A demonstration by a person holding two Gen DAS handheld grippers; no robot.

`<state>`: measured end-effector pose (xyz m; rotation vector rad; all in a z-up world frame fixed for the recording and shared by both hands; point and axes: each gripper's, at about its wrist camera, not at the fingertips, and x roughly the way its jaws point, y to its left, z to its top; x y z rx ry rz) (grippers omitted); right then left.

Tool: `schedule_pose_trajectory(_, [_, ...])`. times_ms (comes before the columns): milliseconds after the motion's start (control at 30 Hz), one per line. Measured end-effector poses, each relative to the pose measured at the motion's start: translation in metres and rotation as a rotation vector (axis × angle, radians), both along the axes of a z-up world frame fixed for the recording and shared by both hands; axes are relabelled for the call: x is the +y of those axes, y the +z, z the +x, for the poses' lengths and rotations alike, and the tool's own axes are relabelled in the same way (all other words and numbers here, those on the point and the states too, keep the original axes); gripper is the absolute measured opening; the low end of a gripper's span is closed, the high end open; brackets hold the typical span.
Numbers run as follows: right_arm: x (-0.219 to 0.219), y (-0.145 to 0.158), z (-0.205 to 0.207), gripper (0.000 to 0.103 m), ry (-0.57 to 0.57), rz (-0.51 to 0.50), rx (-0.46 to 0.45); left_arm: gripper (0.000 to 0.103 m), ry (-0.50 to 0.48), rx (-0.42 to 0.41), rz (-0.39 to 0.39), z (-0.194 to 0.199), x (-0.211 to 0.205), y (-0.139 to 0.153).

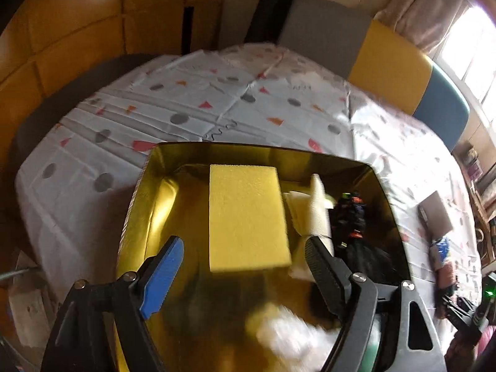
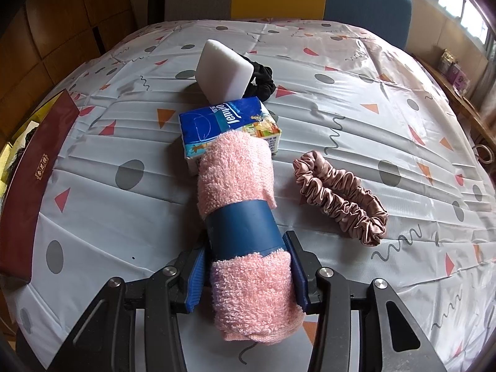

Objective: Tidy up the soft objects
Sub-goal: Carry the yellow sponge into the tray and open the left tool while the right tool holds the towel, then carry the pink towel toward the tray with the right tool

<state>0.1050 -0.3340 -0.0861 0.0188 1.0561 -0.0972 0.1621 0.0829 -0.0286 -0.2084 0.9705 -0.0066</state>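
Note:
In the left wrist view a gold tray holds a yellow sponge, a white roll, a black scrunchie with coloured flecks and a blurred white fluffy piece. My left gripper hangs over the tray, open, its fingertips either side of the sponge's near end without touching it. In the right wrist view my right gripper is shut on a rolled pink towel with a blue paper band, whose far end rests on a blue tissue pack.
Behind the tissue pack a white sponge block leans on a black scrunchie. A pink satin scrunchie lies to the right on the patterned tablecloth. A dark red box lid lies at the left. Chairs stand behind the table.

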Motion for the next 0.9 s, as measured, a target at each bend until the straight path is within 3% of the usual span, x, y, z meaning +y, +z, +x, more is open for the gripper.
schedule_pose_trajectory(233, [-0.001, 0.0, -0.001, 0.046, 0.006, -0.008, -0.005, 0.082, -0.01, -0.122, 0.05, -0.064, -0.013, 0.03])
schedule_pose_trajectory(433, [-0.001, 0.0, -0.003, 0.046, 0.009, -0.014, -0.015, 0.082, -0.021, -0.18, 0.089, -0.096, -0.025, 0.042])
schedule_pose_trajectory(900, [0.001, 0.001, -0.003, 0.045, 0.009, -0.029, -0.017, 0.082, -0.024, -0.193, 0.13, -0.107, -0.03, 0.037])
